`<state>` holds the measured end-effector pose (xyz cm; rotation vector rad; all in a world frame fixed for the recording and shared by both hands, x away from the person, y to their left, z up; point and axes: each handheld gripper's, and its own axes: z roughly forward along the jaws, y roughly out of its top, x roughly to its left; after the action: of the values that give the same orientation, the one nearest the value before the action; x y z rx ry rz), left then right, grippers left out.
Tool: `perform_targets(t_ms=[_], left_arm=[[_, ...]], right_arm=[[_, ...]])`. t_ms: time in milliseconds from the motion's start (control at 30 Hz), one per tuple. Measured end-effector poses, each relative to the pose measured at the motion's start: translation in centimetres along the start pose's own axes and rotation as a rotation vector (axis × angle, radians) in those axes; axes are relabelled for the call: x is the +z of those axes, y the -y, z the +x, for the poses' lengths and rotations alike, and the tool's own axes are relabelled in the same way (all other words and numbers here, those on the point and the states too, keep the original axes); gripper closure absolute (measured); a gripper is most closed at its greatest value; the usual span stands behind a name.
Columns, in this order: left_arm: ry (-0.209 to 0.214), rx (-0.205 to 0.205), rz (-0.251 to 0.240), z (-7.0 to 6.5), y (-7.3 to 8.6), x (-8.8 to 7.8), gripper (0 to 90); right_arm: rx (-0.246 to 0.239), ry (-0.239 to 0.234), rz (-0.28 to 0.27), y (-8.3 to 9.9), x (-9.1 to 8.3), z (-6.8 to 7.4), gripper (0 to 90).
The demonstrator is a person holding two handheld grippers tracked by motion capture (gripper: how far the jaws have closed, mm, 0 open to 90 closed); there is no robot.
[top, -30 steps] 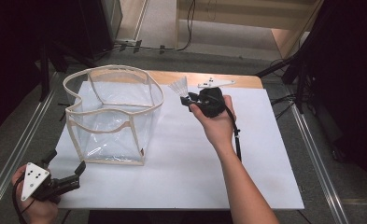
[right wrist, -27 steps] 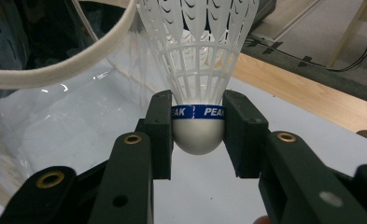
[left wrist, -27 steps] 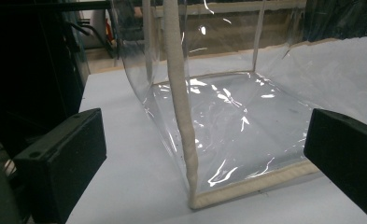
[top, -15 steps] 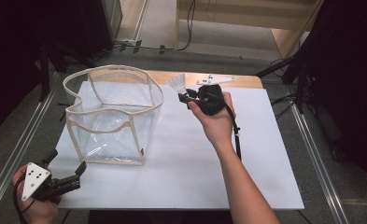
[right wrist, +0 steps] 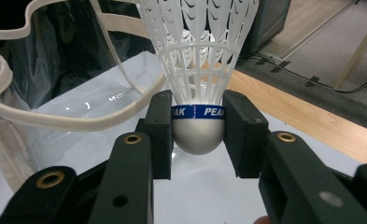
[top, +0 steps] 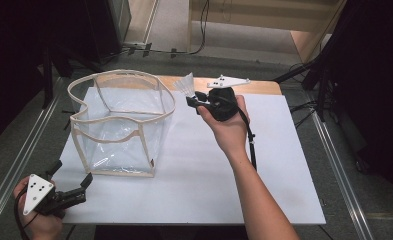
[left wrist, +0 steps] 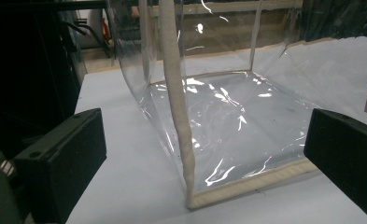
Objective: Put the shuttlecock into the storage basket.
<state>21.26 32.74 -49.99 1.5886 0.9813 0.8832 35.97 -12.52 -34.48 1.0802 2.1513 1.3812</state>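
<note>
Right gripper (right wrist: 197, 135) clenched on shuttlecock (right wrist: 200, 70) cork, skirt up, held aloft just beside clear bag (top: 119, 125) rim, presumably for dropping in; left gripper (top: 71, 192) released, parked near bag's base on white surface (top: 209, 175).

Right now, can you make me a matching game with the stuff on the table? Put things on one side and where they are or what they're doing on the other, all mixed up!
Things:
1. shuttlecock
2. clear bag
3. left gripper
4. white board

Places or states:
A. jaws open, at the near left corner
B. standing open on the board's left side
C. pinched by its round base in the right gripper
D. lying flat over the table

Right pairs: 1-C, 2-B, 3-A, 4-D
</note>
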Motion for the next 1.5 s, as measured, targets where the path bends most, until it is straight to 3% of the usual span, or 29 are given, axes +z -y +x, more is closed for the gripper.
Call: perform_targets(t_ms=[1500], left_arm=[[0.003,0.003,0.005,0.0,0.0,0.1,0.0]], right_arm=[[-0.020,-0.068,-0.020,-1.6,0.7,2.3,63.0]])
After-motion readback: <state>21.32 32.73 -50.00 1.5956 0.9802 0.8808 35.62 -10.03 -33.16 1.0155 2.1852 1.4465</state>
